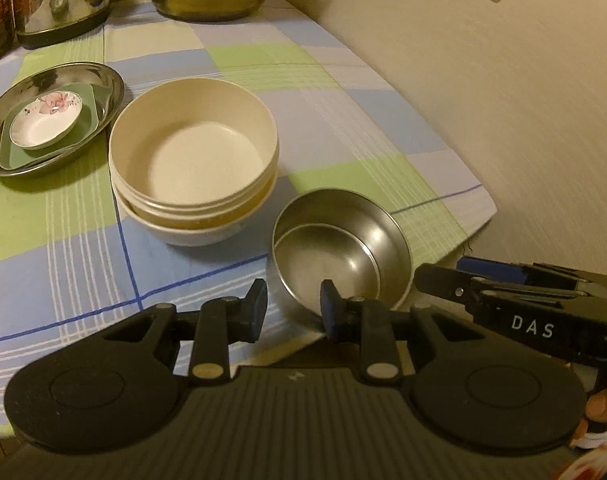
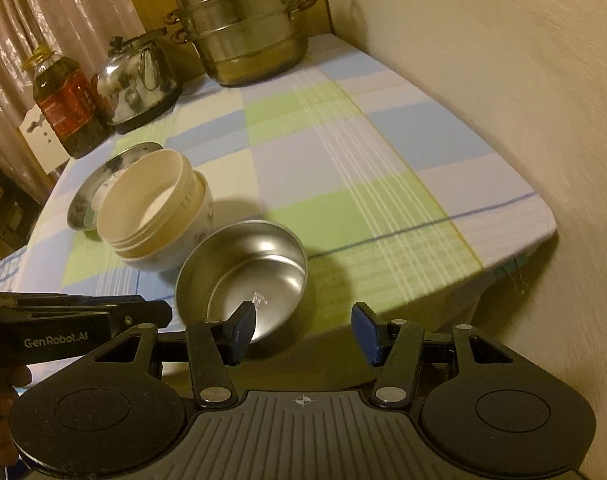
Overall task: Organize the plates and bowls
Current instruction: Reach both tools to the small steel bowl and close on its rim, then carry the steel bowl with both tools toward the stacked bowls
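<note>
Left gripper [image 1: 293, 310] is seen partly closed over the near wall of a steel bowl [image 1: 343, 248]: one pad lies against the outside of the wall and the other sits inside the bowl, so the bowl is judged to be held by it. The bowl is tilted and appears to be carried just above the near edge of the checked tablecloth [image 1: 343, 120], beside the stack of cream bowls [image 1: 195, 152] but not touching it. The right gripper [image 2: 303, 330] is held about half open with nothing pressed between its pads; one finger is seen in front of the bowl's rim and the other stands well clear of it.

As for progress, the plates look sorted already: a small floral saucer [image 1: 43, 124] is nested on a green dish [image 1: 89, 120], which is set in a steel plate [image 1: 107, 80]. The cream bowls are nested one inside another just beside that plate. Only the steel bowl is left loose, so the task is judged to be near its end, with this bowl to be set into or next to the stack. A steamer pot [image 2: 243, 32], a kettle [image 2: 139, 76] and an oil bottle [image 2: 67, 108] are left standing at the far end of the table.
</note>
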{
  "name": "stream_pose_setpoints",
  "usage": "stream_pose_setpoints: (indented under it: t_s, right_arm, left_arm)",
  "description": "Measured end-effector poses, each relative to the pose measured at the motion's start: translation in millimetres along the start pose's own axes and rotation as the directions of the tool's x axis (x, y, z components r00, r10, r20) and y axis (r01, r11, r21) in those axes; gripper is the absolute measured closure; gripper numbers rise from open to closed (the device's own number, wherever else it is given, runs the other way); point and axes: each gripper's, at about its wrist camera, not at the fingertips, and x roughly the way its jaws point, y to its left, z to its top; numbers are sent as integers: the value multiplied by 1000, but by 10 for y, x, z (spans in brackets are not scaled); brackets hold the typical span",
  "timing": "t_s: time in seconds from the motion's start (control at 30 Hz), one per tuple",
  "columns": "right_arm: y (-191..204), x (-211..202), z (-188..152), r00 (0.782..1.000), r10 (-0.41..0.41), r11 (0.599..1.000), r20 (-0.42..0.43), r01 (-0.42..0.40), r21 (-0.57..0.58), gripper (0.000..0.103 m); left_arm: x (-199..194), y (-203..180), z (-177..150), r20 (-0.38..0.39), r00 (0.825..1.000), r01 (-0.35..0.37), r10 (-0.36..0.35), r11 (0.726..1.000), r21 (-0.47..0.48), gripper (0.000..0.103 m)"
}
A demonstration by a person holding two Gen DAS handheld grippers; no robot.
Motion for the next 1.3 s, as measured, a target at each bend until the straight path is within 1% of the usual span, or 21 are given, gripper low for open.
stream_pose_setpoints:
  t_s: [0.17,0.23,0.27,0.37,0.43,0.47,0.5,0.53,0.57,0.6,0.7,0.8,1.1,1.3]
  right_arm:
    - [-7,200,72,1000,6,1000,0,-6,-17,57]
    - [-15,283,94,1000,3,1000,-7,-4,-24,63]
    - [-18,317,103,1000,3,1000,-8,-3,-24,64]
    - [-34,399,125,1000,-1,1000,-12,0,-25,68]
    - [-50,436,140,1000,-1,1000,-15,0,-25,73]
    - [-54,451,145,1000,-1,1000,-17,1,-25,75]
    - [-59,457,146,1000,-2,1000,-18,1,-26,79]
    - [-60,469,152,1000,-1,1000,-20,1,-29,83]
    - [-57,474,153,1000,-2,1000,-21,2,-30,84]
    - [-56,479,154,1000,-4,999,-21,4,-32,88]
    - [-54,505,154,1000,0,999,-28,-1,-34,95]
    - [-44,515,148,1000,-7,999,-27,6,-43,97]
    - [-46,499,147,1000,-15,999,-26,14,-34,98]
    - [-52,408,152,1000,-15,1000,-10,15,-26,98]
  left_arm:
    - [131,3,64,-6,1000,-17,17,1000,-9,79]
    - [178,3,78,-11,1000,-30,30,1000,-6,79]
    - [203,2,85,-11,999,-34,34,999,-4,79]
    - [281,-4,107,-18,999,-42,42,999,-3,83]
    - [327,0,118,-27,999,-44,44,999,-6,85]
    - [340,0,121,-29,999,-43,43,999,-6,88]
    - [351,-1,123,-30,999,-44,44,999,-4,89]
    - [358,-7,124,-30,998,-47,47,999,0,89]
    - [366,-6,126,-30,998,-48,48,999,1,89]
    - [374,-2,125,-31,998,-48,48,999,1,89]
    - [385,3,121,-32,998,-50,50,999,5,92]
    - [399,4,113,-36,998,-53,53,999,8,94]
    - [394,4,103,-41,998,-44,45,999,16,94]
    - [337,-17,90,-33,999,-33,33,999,21,94]
